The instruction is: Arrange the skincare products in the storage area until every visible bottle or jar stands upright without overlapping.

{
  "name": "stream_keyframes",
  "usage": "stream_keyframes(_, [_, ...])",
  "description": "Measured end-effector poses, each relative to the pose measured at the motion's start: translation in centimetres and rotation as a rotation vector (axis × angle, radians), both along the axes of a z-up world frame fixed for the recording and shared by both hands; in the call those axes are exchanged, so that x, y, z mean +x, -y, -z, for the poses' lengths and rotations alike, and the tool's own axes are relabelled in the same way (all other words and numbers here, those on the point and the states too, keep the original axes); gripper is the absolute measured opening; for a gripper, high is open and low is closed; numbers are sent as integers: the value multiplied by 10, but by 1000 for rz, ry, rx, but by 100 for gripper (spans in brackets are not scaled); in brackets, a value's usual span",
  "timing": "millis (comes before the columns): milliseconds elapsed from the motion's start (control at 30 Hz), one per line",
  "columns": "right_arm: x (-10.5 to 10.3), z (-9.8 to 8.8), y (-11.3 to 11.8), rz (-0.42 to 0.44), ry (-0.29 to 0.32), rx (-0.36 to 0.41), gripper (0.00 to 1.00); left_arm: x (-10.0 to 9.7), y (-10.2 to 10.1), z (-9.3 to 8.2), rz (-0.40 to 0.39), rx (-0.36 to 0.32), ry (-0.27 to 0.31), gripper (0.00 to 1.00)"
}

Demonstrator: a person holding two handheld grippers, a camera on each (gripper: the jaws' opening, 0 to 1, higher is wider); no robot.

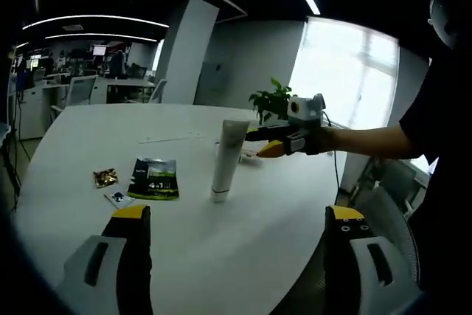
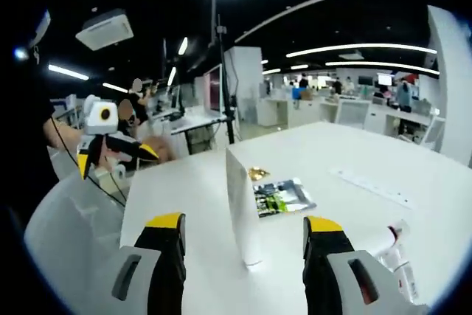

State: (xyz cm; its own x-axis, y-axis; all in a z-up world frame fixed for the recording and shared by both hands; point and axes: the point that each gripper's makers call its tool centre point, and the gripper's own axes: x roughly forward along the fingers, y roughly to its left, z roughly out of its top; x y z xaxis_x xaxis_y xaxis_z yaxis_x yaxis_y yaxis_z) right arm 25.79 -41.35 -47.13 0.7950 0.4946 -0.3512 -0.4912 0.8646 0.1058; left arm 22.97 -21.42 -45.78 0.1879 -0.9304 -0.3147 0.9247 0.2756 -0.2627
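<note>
A white tube point(image 1: 223, 160) stands upright on its cap near the middle of the round white table point(image 1: 88, 130). My right gripper point(image 1: 264, 142) reaches in from the right, open, its tips just short of the tube. In the right gripper view the tube point(image 2: 242, 208) rises ahead between the spread jaws of that gripper point(image 2: 244, 223), untouched. A small white and red bottle point(image 2: 394, 256) lies on its side at the right. My left gripper point(image 1: 237, 215) hangs open over the table's near edge, well back from the tube, and is seen as the left gripper point(image 2: 114, 154) off the table's side.
A green and black sachet point(image 1: 155, 178), a gold packet point(image 1: 105, 177) and a small sachet point(image 1: 118, 198) lie left of the tube. A thin strip point(image 2: 372, 186) lies on the table. A potted plant point(image 1: 273, 101) stands behind it, and a chair point(image 1: 383, 208) at the right.
</note>
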Motion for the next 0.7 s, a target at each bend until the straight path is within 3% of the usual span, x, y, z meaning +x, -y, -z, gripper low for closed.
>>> stream_keyframes(200, [-10,-12,1,38,-6,-12,70,-7,-3,2,25,48,35,90])
stream_keyframes(533, [-37,-16,-14,57,-36,-6,79,-9,-7,-3,6,53,21,90])
stream_keyframes(700, [-49,-20,-16,75,-51,44,80,-8,-11,1,-6,71,3,91])
